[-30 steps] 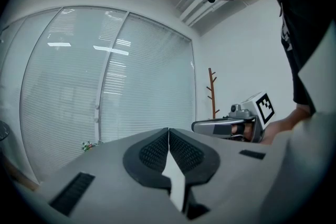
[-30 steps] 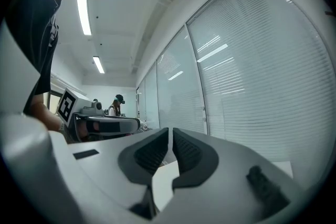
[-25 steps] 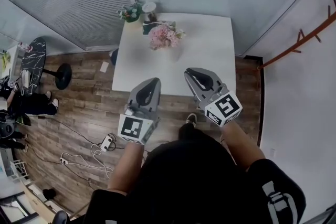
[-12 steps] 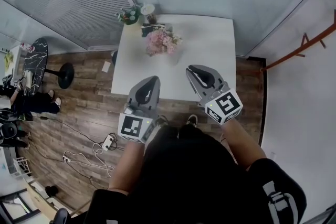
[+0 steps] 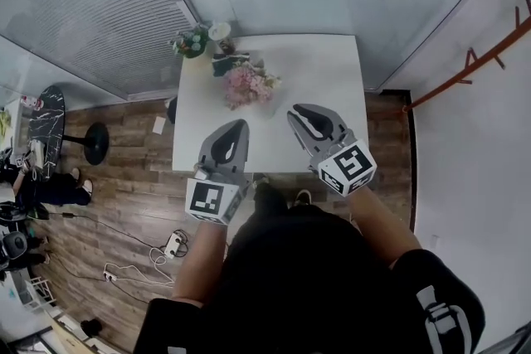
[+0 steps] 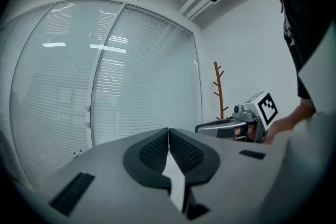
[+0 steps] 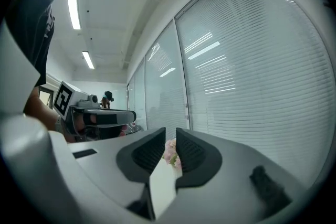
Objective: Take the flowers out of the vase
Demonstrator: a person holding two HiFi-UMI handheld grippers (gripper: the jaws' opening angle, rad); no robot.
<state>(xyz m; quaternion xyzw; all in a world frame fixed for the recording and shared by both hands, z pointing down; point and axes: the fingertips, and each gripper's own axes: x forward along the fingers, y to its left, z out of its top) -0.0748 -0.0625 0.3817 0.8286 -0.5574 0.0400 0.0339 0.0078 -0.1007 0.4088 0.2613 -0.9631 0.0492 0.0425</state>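
Pink flowers [image 5: 247,85] upper centre of the head view, on white table [image 5: 319,75]. Left gripper [image 5: 236,125] just below them, jaws pressed together, empty. Right gripper [image 5: 301,111] jaws opening, narrow gap (flowers seen far beyond, nothing gripped).

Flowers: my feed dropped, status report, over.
Left tongs shut, empty. Right tongs opening, empty. Pink flowers on white table, untouched. Potted plant behind, not blocking.

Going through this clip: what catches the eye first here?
The pink flowers stand out on the white table, toward its far left corner. Nearer, both grippers hover over the table's near edge: the left gripper is shut, and the right gripper has its jaws opening, with nothing between them.
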